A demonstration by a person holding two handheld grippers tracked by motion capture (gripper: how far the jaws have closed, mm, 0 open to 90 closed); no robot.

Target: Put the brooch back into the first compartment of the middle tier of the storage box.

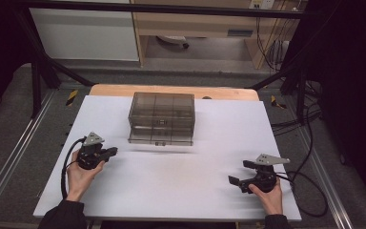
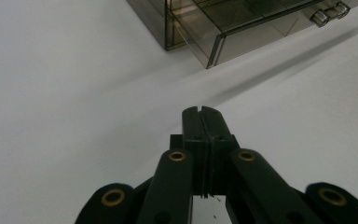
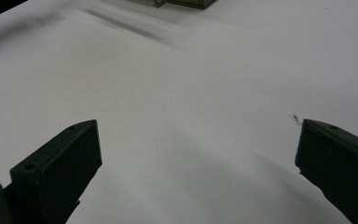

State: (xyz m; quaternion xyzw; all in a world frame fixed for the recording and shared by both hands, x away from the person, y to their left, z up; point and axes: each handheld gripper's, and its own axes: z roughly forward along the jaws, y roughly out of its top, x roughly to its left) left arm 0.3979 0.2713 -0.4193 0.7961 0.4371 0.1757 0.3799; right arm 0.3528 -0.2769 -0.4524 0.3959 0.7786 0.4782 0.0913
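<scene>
1. The left gripper [image 1: 112, 151] rests low on the white table top [image 1: 171, 191], its jaws pressed together with nothing between them; ahead of it and slightly to its right stands a smoky, see-through drawer cabinet [image 1: 161, 118], near but apart from the tips; bare white surface lies between the two, so nothing blocks the way.
2. The right gripper [image 1: 240, 172] sits well apart from the cabinet, which is far ahead and to its left; its jaws stand wide apart and empty, pointing across the table toward the left gripper; a black cable [image 1: 310, 195] loops behind it near the table's right edge.
3. The left gripper view brings the shut left gripper [image 2: 201, 112] close to the drawer cabinet [image 2: 223, 28]; here one drawer stands out a little from the frame, and a clear handle [image 2: 328, 13] shows on its front, details too small to read from the high view.
4. The right gripper view shows the spread right gripper [image 3: 198, 140] over plain white surface, with a small dark mark [image 3: 295, 118] just beside one jaw and a corner of the cabinet [image 3: 182, 3] far ahead.
5. The high view alone gives the table's outline: a wooden strip [image 1: 171, 90] behind the cabinet, floor and metal rails [image 1: 9, 157] on both sides; broad open surface lies between the two grippers and in front of the cabinet.
</scene>
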